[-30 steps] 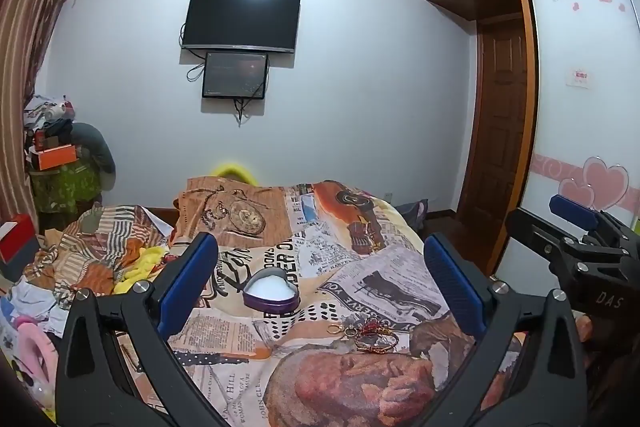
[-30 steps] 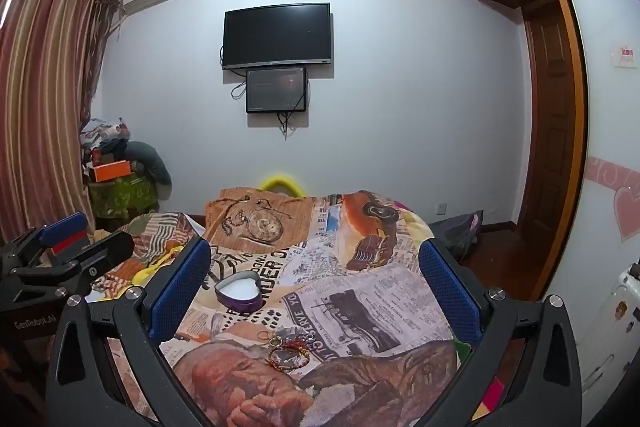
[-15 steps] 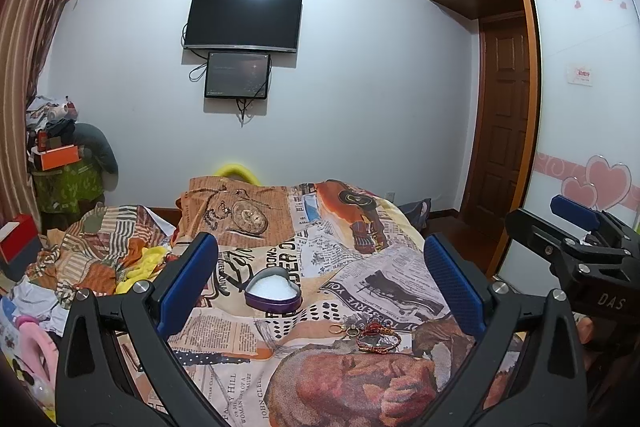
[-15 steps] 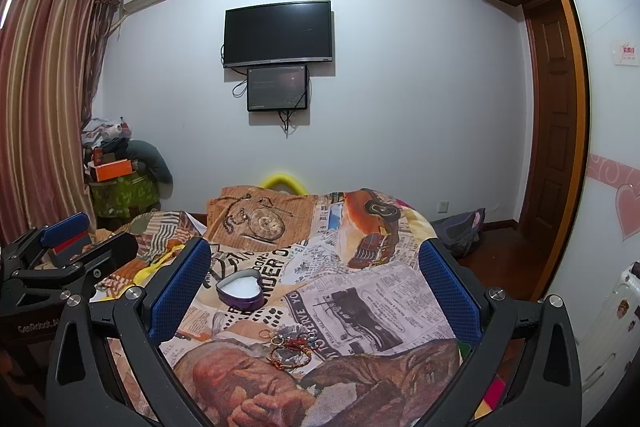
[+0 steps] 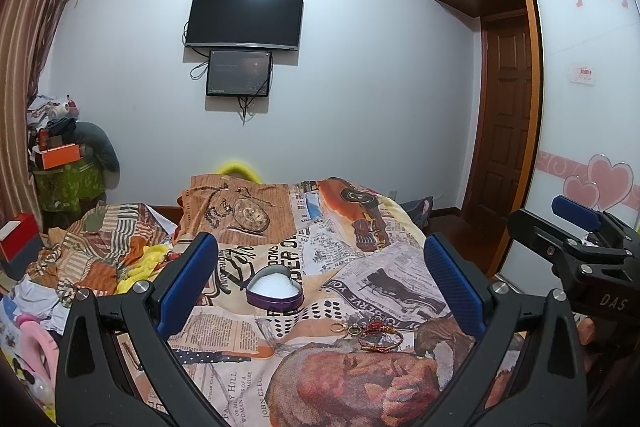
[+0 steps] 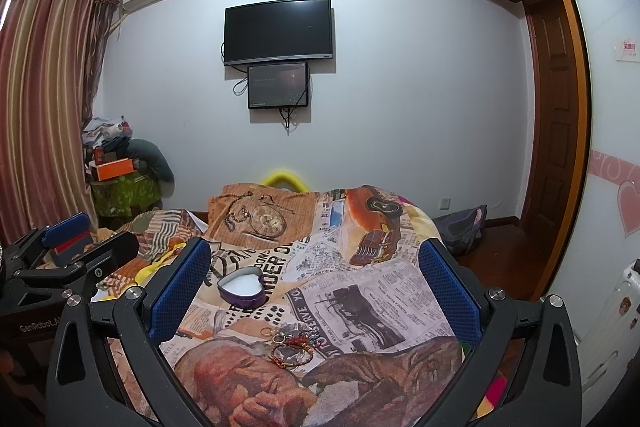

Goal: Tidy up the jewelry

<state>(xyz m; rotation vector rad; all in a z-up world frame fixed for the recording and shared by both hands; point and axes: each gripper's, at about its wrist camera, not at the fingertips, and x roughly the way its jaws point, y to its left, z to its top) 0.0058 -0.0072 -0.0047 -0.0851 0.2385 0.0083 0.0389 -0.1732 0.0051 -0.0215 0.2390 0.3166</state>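
Your left gripper (image 5: 320,279) and right gripper (image 6: 316,279) both hang spread wide, holding nothing. Between their fingers, on the bedspread (image 5: 372,267), lies the jewelry (image 5: 372,335); just beyond sits the heart-shaped box (image 5: 274,291), then the television (image 5: 245,17).

The heart-shaped box (image 5: 274,291) sat on the bed (image 5: 360,267), with the jewelry pile (image 5: 372,335) lying nearer the cameras and to its right, apart from it. Both lay between the fingers of the left tongs (image 5: 320,283), which hung above the bed. The right tongs (image 6: 316,283) hung beside them on the right. Beyond the bed, the television (image 5: 245,17) hung on the wall, the small screen (image 5: 239,73) directly beneath it.
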